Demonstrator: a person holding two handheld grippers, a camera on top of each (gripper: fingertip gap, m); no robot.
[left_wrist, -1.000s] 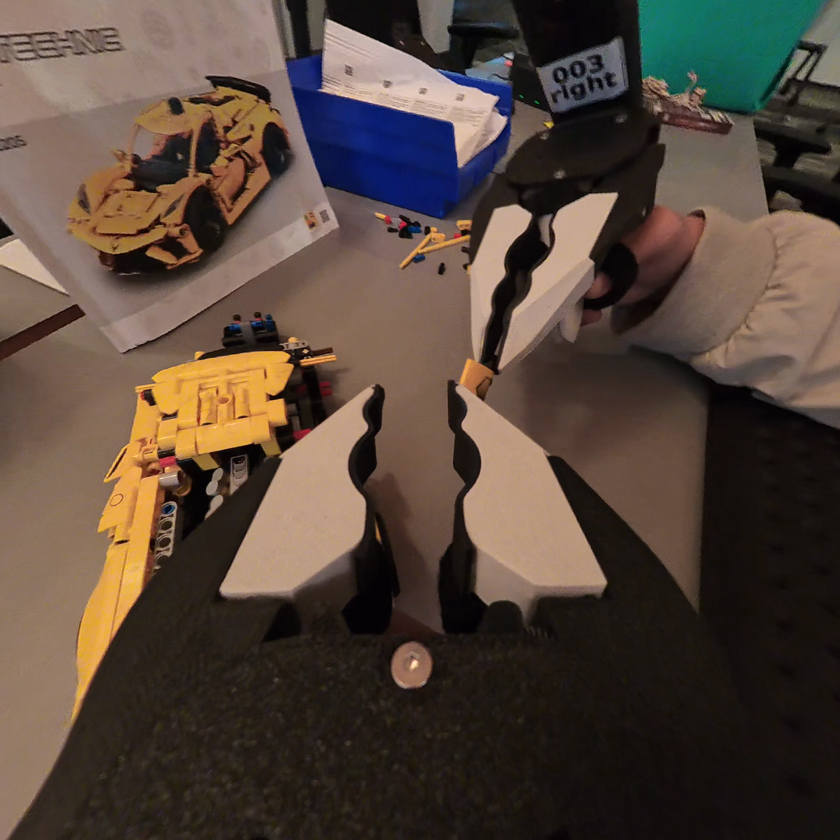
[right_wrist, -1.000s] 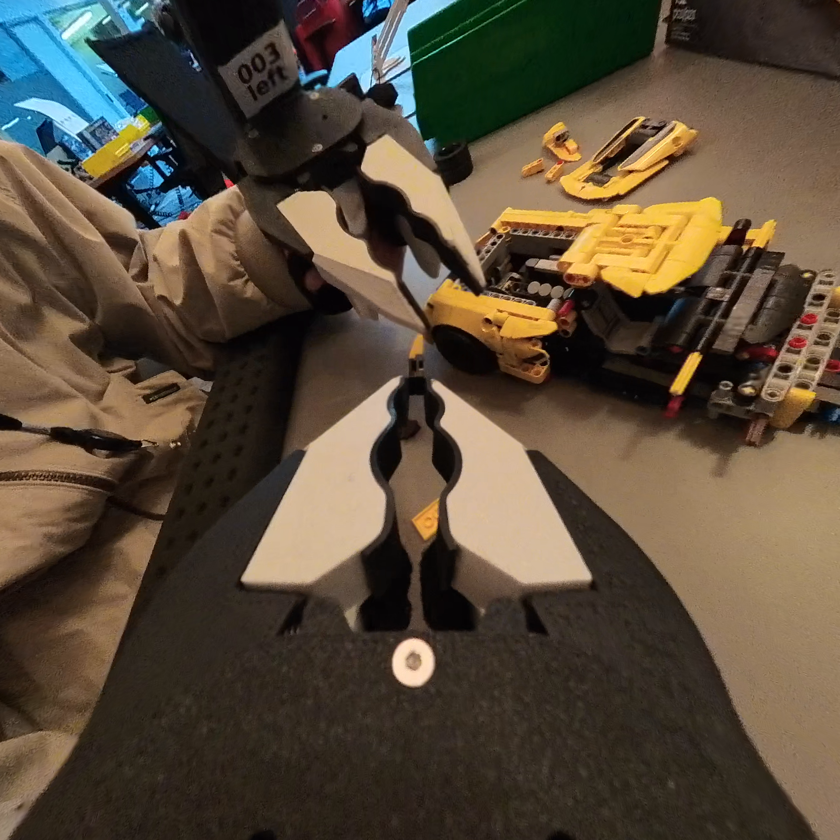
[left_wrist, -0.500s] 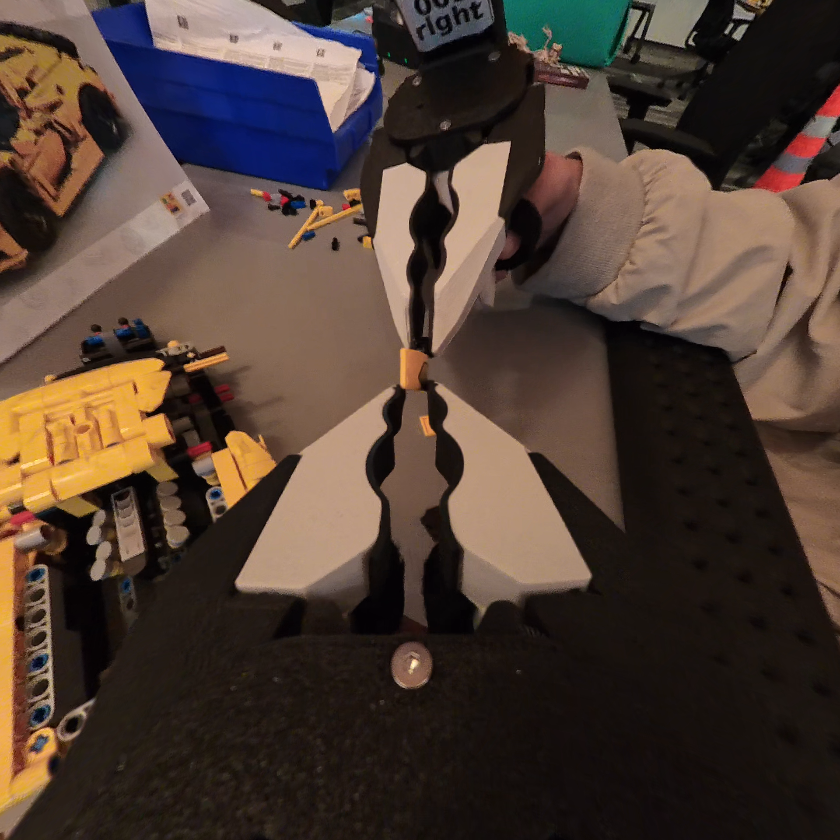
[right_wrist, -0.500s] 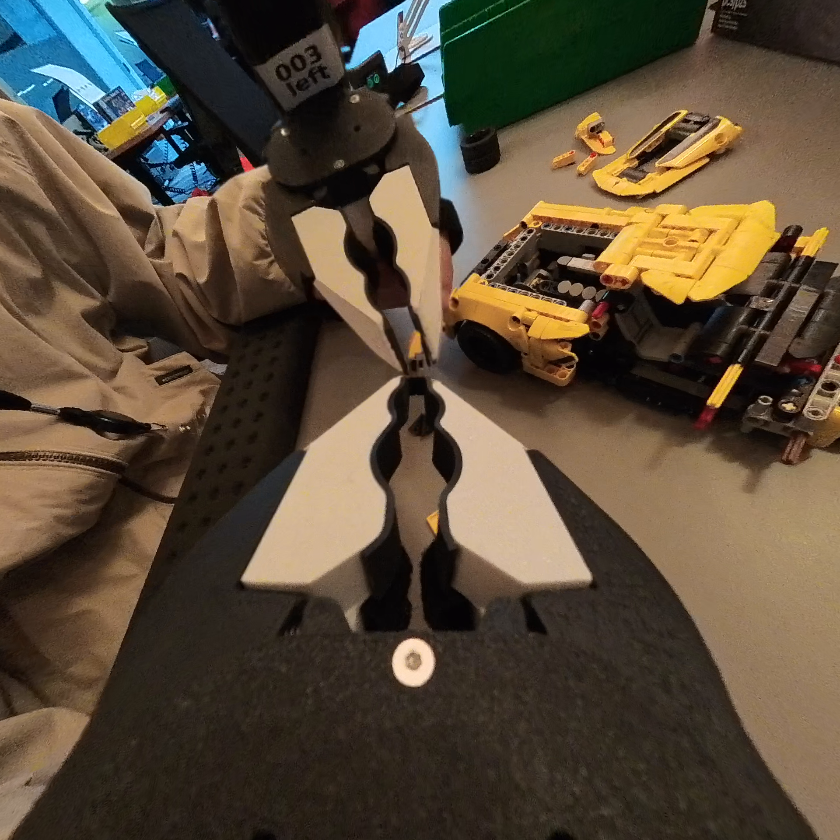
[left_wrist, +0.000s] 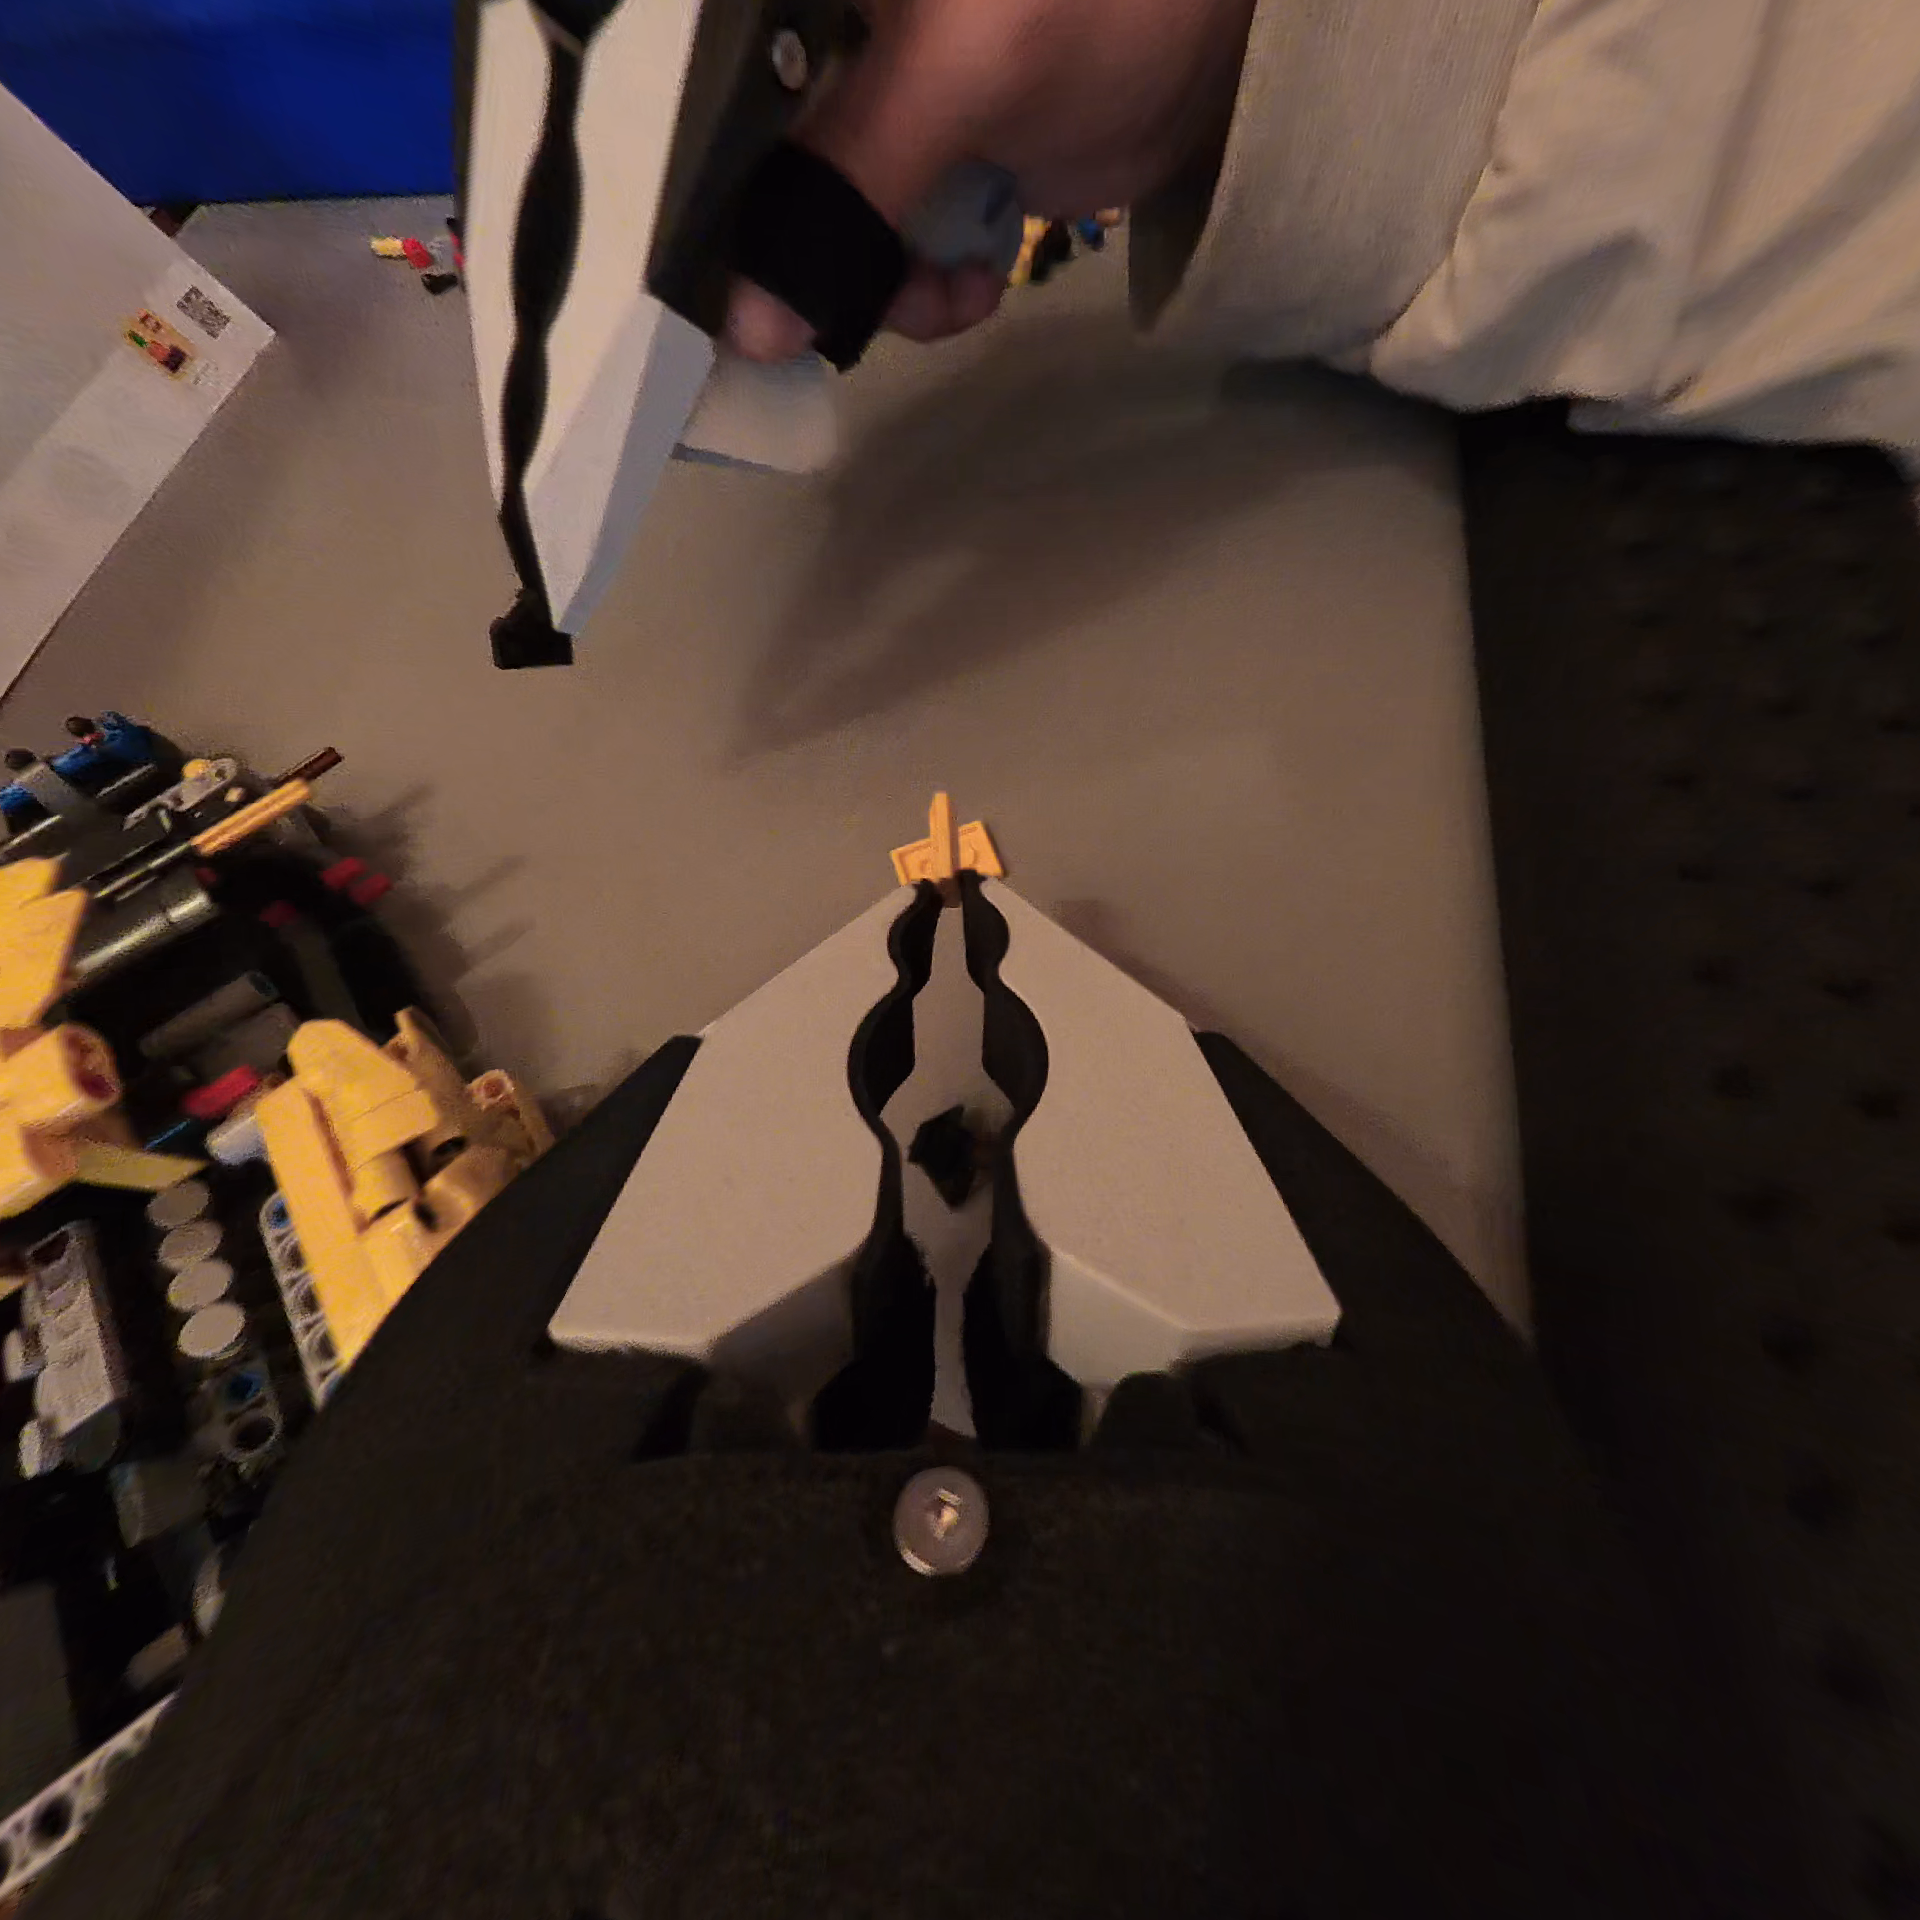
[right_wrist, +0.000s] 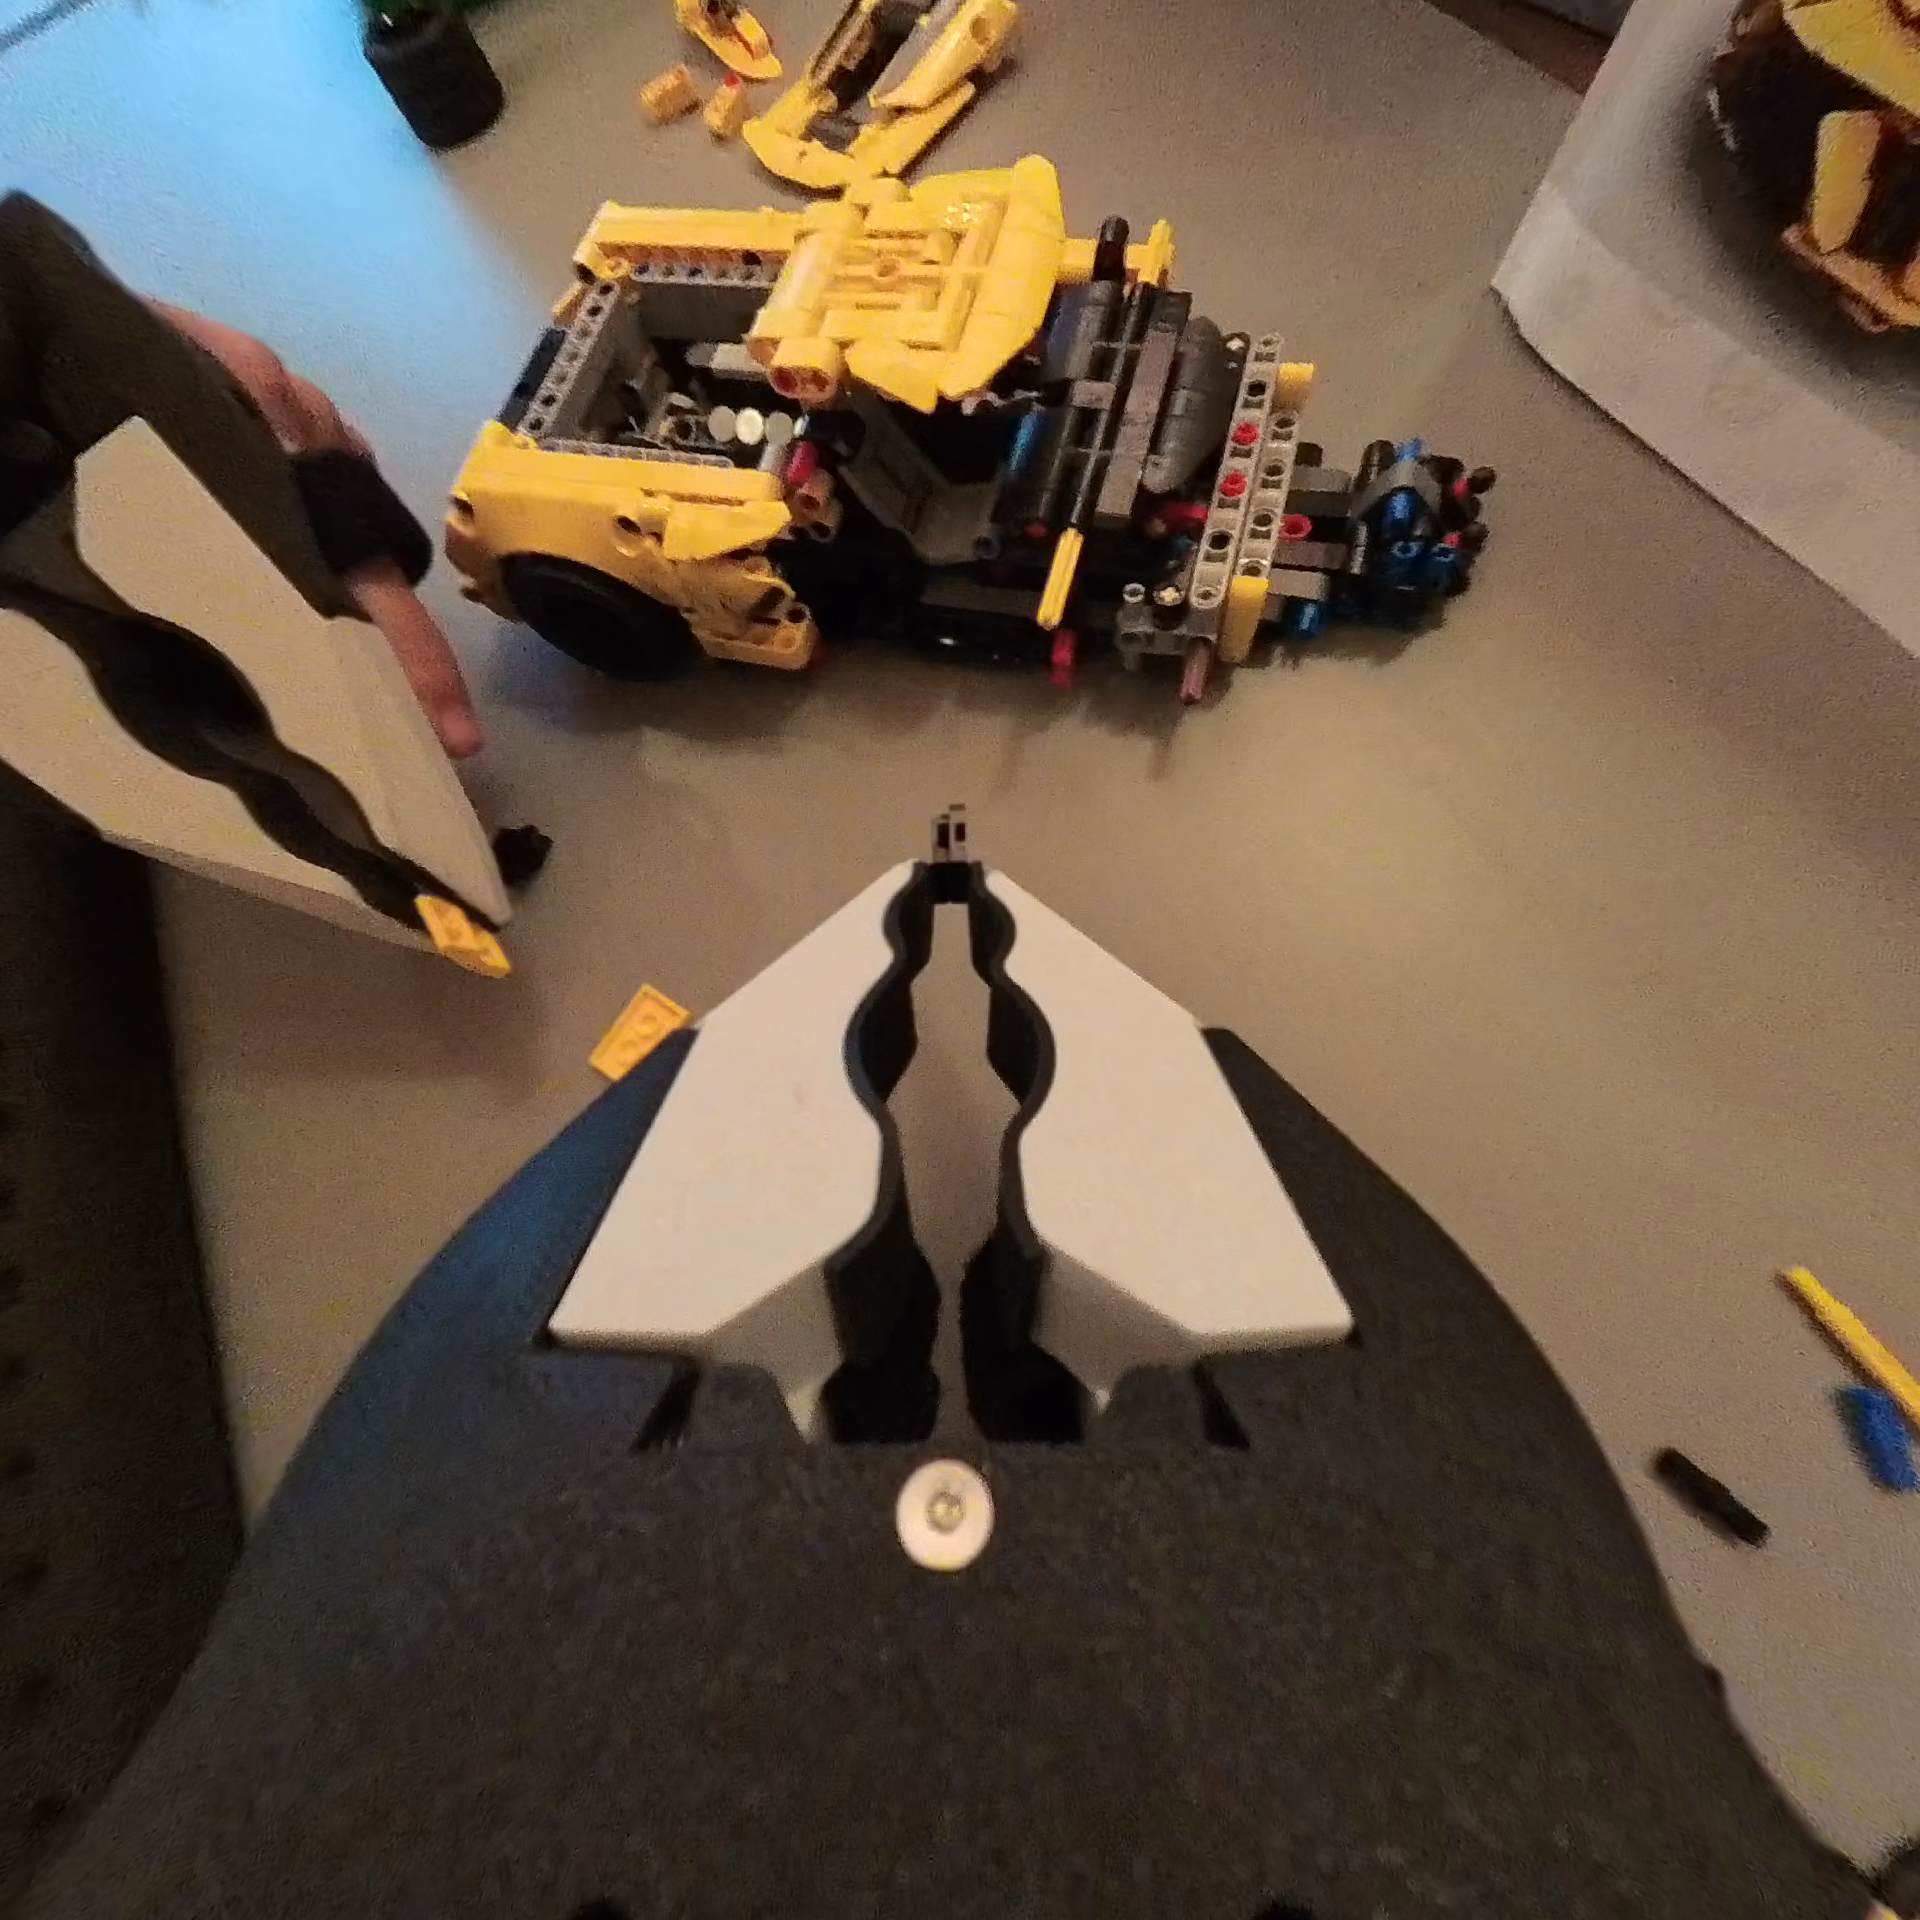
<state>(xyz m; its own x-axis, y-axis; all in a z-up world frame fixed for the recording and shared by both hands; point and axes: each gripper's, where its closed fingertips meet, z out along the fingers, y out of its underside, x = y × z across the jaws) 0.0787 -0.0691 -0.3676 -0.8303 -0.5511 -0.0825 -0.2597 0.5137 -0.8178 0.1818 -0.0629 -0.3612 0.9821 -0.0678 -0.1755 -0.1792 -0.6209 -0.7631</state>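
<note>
A small yellow plate (left_wrist: 948, 858) is pinched right at the tips of the left gripper (left_wrist: 943, 891), held edge-on so most of the piece sticks out past the fingers, probably so it can be seen and lined up. A tiny black piece (right_wrist: 951, 831) is clamped the same way at the very tips of the right gripper (right_wrist: 948, 883), both jaws closed down tight on it. In the left wrist view the right gripper is seen ahead and up to the left, well apart from the yellow plate. A half-built yellow toy car (right_wrist: 883, 436) is parked ahead of the right gripper on the grey table (right_wrist: 1351, 883), with its open frame facing up. Another yellow plate (right_wrist: 636, 1029) is left lying flat just beside the right gripper's left finger. A few loose bits (right_wrist: 1860, 1382) are scattered off to its right.
</note>
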